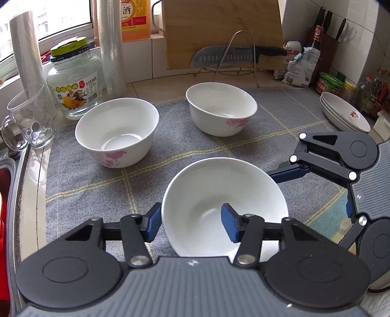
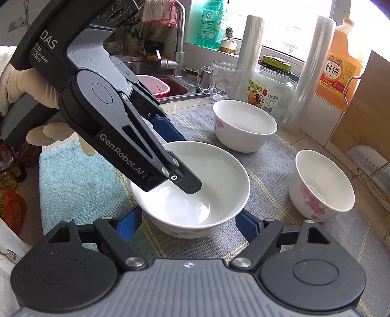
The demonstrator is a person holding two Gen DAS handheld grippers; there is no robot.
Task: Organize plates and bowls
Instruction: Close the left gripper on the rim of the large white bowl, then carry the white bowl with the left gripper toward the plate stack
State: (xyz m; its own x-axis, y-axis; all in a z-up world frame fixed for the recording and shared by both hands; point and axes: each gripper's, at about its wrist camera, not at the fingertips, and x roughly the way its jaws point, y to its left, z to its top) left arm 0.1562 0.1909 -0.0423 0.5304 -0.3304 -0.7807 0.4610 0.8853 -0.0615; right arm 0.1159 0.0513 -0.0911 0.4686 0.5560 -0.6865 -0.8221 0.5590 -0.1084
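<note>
Three white bowls with pink flowers stand on a grey checked cloth (image 1: pixel 170 151). The near bowl (image 1: pixel 214 195) (image 2: pixel 207 170) sits between both grippers. My left gripper (image 1: pixel 192 222) is open, with one finger outside the bowl's rim and the other inside it; it also shows in the right wrist view (image 2: pixel 180 165). My right gripper (image 2: pixel 189 224) is open, its fingers either side of the same bowl; it shows at the right in the left wrist view (image 1: pixel 316 170). The other two bowls (image 1: pixel 117 131) (image 1: pixel 220 108) stand farther back. Stacked white plates (image 1: pixel 346 113) sit at the far right.
A glass mug (image 1: pixel 29 122), a glass jar (image 1: pixel 75 83), plastic wrap rolls (image 1: pixel 113 46) and an orange bottle (image 1: pixel 135 19) line the back left. A cutting board (image 1: pixel 221 31), a cleaver (image 1: pixel 234 57) on a wire stand and condiment jars stand behind. The sink (image 2: pixel 170 85) lies left.
</note>
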